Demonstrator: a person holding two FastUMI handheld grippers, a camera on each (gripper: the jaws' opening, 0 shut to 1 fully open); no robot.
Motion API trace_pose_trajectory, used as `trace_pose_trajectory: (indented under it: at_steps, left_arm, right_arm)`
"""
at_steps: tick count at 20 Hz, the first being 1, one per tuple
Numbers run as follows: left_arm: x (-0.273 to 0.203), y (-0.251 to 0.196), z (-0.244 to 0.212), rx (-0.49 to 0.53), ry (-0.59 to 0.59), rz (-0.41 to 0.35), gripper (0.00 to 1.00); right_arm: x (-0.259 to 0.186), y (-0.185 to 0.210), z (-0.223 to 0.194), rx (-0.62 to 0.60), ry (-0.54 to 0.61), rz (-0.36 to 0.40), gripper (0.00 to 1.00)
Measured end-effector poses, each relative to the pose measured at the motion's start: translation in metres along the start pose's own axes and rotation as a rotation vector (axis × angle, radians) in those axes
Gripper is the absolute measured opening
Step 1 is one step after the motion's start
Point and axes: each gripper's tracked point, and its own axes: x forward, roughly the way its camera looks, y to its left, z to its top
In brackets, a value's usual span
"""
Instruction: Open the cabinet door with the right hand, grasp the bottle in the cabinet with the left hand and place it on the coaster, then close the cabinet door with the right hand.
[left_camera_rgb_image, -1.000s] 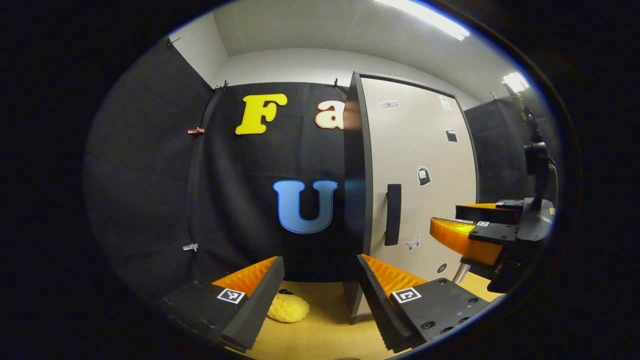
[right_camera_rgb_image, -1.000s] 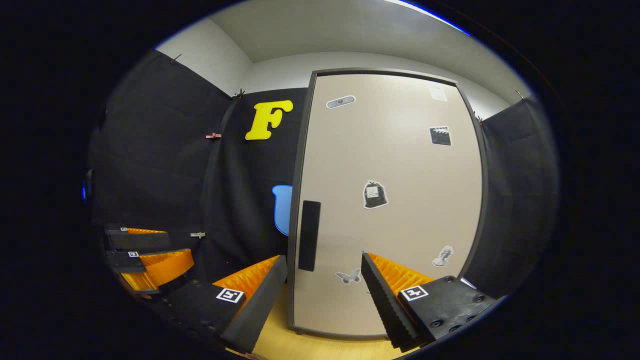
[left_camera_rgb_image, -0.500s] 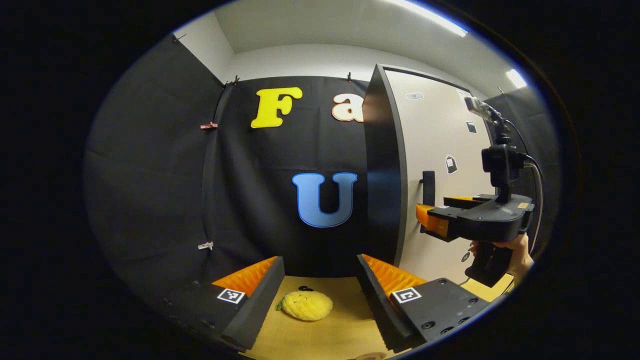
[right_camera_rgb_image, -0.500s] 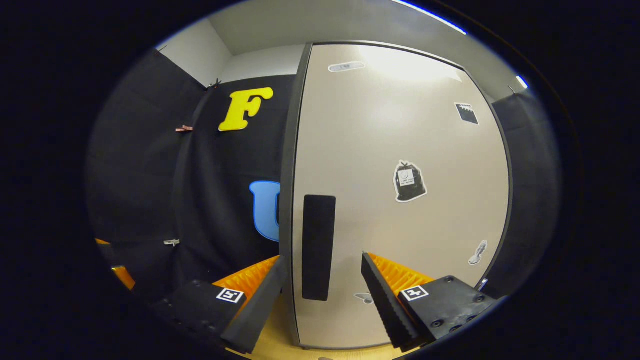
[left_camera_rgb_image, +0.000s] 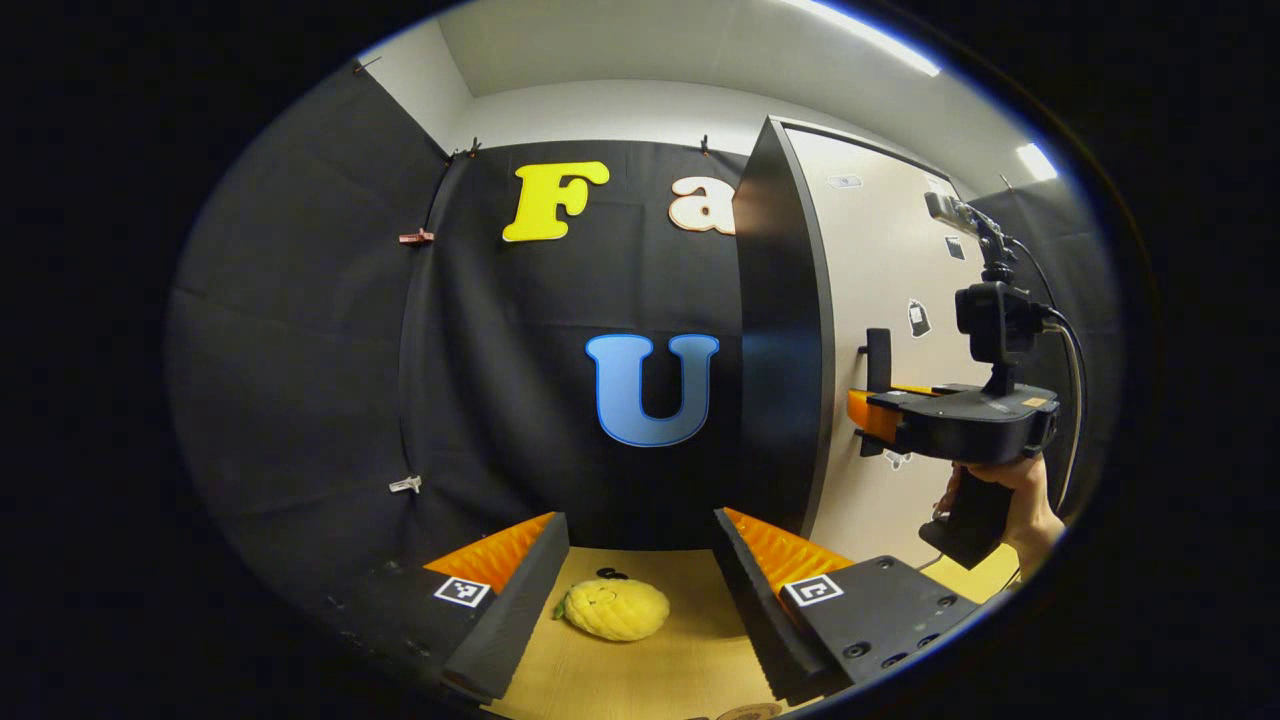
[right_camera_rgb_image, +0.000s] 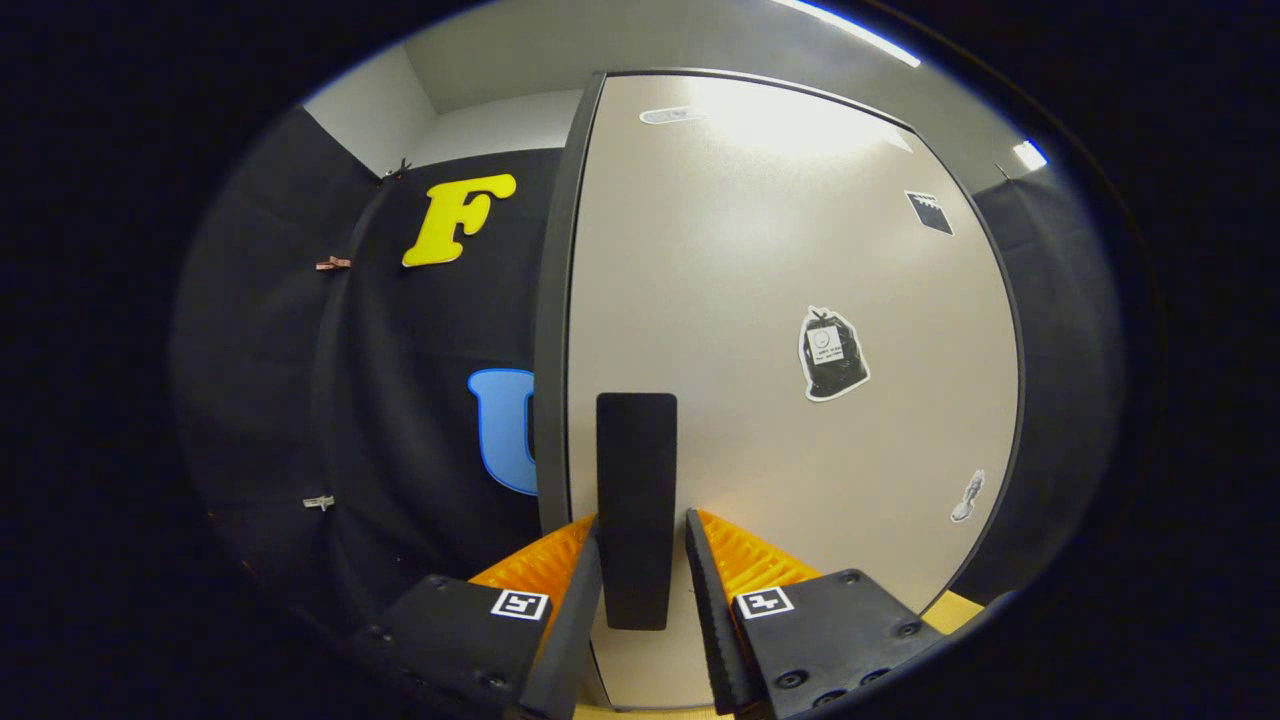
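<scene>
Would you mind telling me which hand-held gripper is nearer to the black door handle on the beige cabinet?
Right. The right hand-held gripper has its fingers closed around the black door handle; the left hand-held gripper hangs back, open, over the yellow plush toy.

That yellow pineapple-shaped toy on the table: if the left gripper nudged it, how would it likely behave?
The yellow toy looks like soft plush, so it would probably squash and give rather than resist. It lies on its side on the wooden table, and its rounded body might roll a little. It seems light for its size, so even a gentle push would likely slide it.
</scene>
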Motion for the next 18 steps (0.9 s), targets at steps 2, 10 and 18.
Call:
trace_pose_trajectory:
  at_steps: [2,10,18]
  left_arm:
    - [0.001,-0.003,0.0,-0.006,-0.004,-0.012,0.91]
    - [-0.001,-0.01,0.003,0.005,-0.015,-0.026,0.91]
    - [-0.03,-0.061,0.011,0.032,-0.038,-0.067,0.91]
  right_arm:
    - [0.002,-0.001,0.001,-0.002,-0.008,-0.018,0.44]
    - [-0.01,-0.001,0.0,-0.015,0.03,0.023,0.13]
    - [-0.074,-0.009,0.007,0.029,0.053,0.167,0.13]
